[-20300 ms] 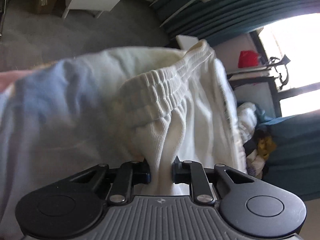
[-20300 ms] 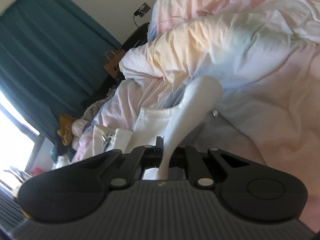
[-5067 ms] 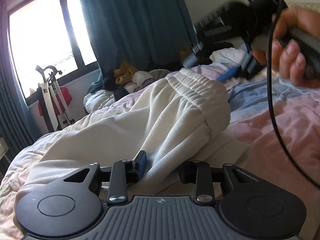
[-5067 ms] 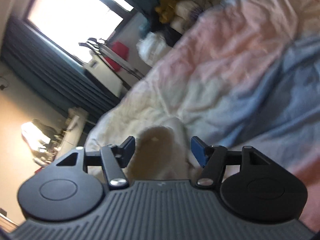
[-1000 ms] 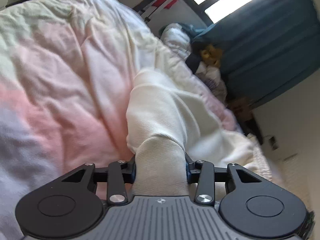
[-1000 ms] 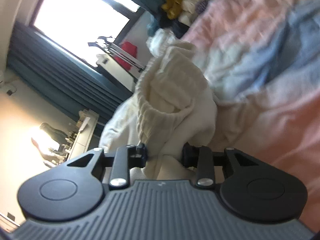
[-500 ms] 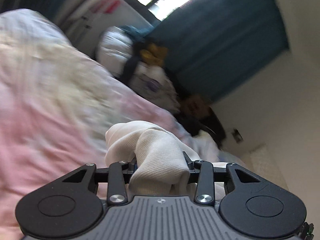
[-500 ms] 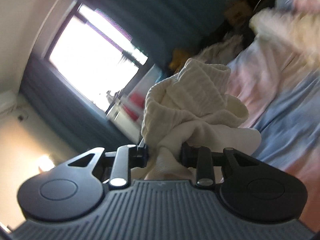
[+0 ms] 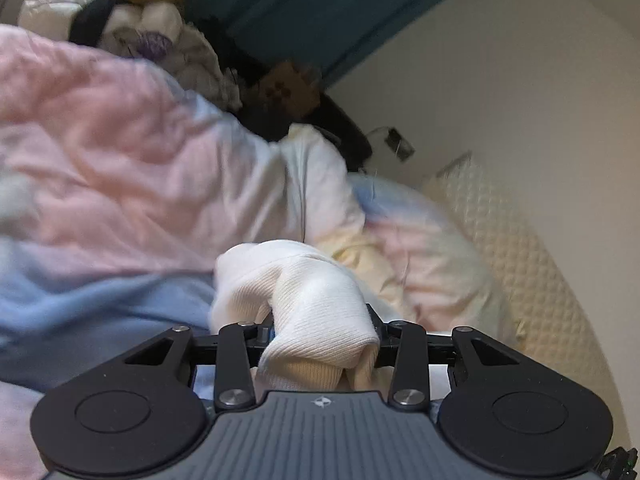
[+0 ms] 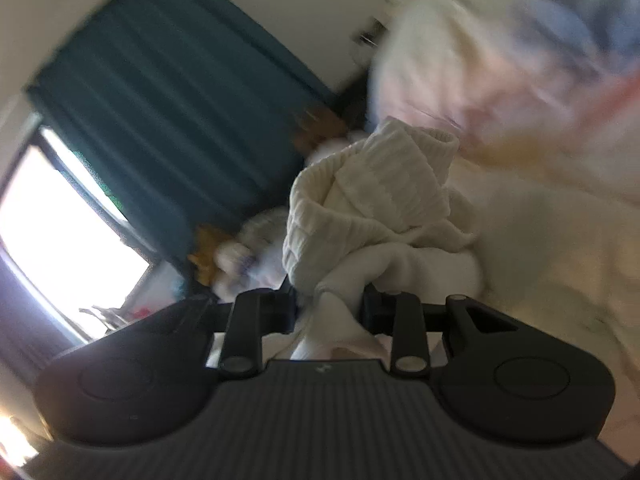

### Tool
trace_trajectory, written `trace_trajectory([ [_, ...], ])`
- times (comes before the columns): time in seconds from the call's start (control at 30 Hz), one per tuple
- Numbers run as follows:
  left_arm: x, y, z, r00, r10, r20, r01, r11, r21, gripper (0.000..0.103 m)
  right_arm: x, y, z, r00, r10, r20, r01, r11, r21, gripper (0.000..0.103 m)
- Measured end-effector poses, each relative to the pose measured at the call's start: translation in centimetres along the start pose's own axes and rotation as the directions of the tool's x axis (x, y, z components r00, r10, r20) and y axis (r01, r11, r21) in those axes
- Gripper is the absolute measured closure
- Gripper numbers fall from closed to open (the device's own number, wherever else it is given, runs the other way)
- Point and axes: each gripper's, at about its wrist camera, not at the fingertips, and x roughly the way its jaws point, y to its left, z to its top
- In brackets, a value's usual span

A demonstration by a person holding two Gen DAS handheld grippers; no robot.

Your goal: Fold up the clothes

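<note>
A cream ribbed garment bulges up between the jaws of my left gripper, which is shut on a thick fold of it above the bed. In the right wrist view another bunch of the same cream garment, with its ribbed cuff on top, is clamped in my right gripper, which is shut on it. Cloth hides both pairs of pads. The rest of the garment hangs below the grippers, out of sight.
A pastel pink, blue and yellow duvet covers the bed. A quilted cream headboard runs along the white wall at right. A heap of clothes lies by teal curtains; a bright window is at left.
Both grippers have swept sideways across the bed with the garment still clamped. The views have swung from the window end to the wall and headboard; the long stretch of cloth has dropped from view.
</note>
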Motion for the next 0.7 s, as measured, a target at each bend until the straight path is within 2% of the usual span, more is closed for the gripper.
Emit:
trace_trajectory([
  [0.1, 1.5, 1.8, -1.0, 0.999, -0.022, -0.035, 0.022, 1.000, 0.005, 0.061, 0.5, -2.8, -1.9, 0.997, -0.041, -0.061, 0.043, 0.998, 0.043, 0.070],
  [0.2, 2.1, 3.7, -1.8, 0.997, -0.012, -0.082, 0.014, 0.999, 0.035, 0.060, 0.9, -4.4, -4.0, 0.990, -0.082, -0.113, 0.091, 0.993, 0.078, 0.069],
  [0.3, 1.2, 4.7, -2.0, 0.992, 0.017, -0.126, -0.010, 0.998, 0.054, 0.058, 1.6, -6.2, -6.3, 0.975, -0.126, -0.186, 0.155, 0.976, 0.150, 0.067],
  [0.43, -0.1, 4.8, -2.9, 0.985, 0.069, -0.159, -0.054, 0.994, 0.096, 0.052, 1.2, -7.4, -7.9, 0.972, -0.129, -0.198, 0.172, 0.961, 0.218, 0.065],
  [0.57, -2.2, 3.7, -2.8, 0.980, 0.113, -0.164, -0.088, 0.984, 0.153, 0.042, -0.3, -6.4, -8.3, 0.965, -0.139, -0.224, 0.194, 0.951, 0.243, 0.058],
  [0.67, -4.8, 1.9, -2.6, 0.980, 0.142, -0.137, -0.109, 0.968, 0.225, 0.024, -1.6, -5.5, -8.1, 0.957, -0.175, -0.233, 0.231, 0.943, 0.241, 0.048],
  [0.7, -5.7, 1.3, -2.5, 0.981, 0.144, -0.134, -0.109, 0.964, 0.241, 0.022, -2.3, -5.0, -8.0, 0.954, -0.196, -0.226, 0.248, 0.941, 0.229, 0.042],
])
